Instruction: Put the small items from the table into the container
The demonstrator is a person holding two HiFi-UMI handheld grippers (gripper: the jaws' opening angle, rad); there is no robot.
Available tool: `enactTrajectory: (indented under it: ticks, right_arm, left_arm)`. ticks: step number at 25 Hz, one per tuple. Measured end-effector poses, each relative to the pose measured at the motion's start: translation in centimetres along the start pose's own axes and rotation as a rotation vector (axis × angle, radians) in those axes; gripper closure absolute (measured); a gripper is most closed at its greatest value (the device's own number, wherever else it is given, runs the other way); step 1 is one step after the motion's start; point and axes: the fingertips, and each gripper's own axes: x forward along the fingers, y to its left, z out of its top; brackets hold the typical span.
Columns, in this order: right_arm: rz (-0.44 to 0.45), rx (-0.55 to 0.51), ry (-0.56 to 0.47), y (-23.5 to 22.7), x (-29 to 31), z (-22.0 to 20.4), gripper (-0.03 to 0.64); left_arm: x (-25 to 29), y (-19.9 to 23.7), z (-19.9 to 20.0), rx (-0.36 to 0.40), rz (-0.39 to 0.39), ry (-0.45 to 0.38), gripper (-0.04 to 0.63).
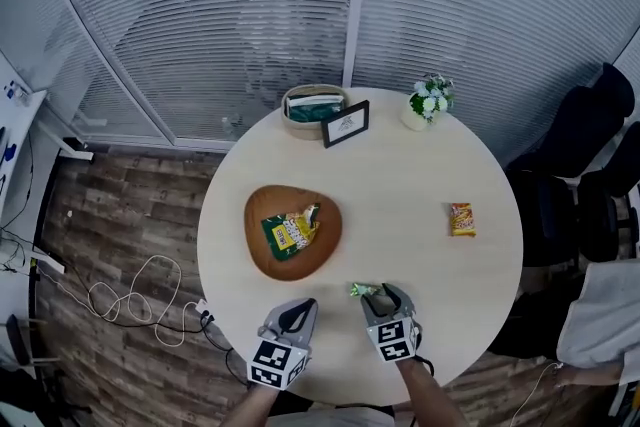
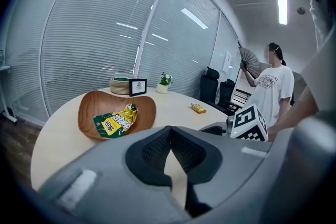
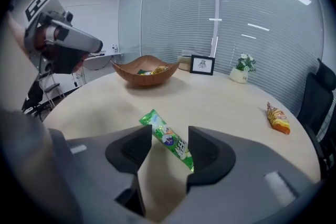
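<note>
The green packet lies on the table near its 6 o'clock edge, between the spread jaws of the right tongs, and neither pad presses it. In the right gripper view its long axis runs from 11 to 5 o'clock. The left tongs are closed on nothing. One orange packet lies at 3 o'clock. One wooden bowl holds a yellow-green packet. Only the left gripper view shows a standing person with a fan.
</note>
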Motion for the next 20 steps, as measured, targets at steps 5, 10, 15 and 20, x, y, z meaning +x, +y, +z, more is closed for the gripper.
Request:
enactTrajectory:
  ticks: [5,10,15,20]
  right_arm:
    - [-0.025,0.010,0.079,-0.4,0.5,-1.1,0.474]
    - [-0.018,-0.014,0.096,0.1,0.3,-1.1,0.562]
    - [-0.019,-0.019,0.058,0.3,0.0,0.8,0.569]
    - [-0.016,-0.081,-0.036,1.2,-0.3,6.0,0.569]
  left_arm:
    - [-0.5,0.5,-0.6,-0.019,0.018,0.005,0.598]
    - [-1.1,1.0,-0.7,-0.030,0.028,-0.002,0.598]
    - [-1.7,1.7,-0.2,-0.033,0.040,-0.018,0.598]
    - [-2.9,3.1,0.4,-0.041,0.070,-0.045,0.598]
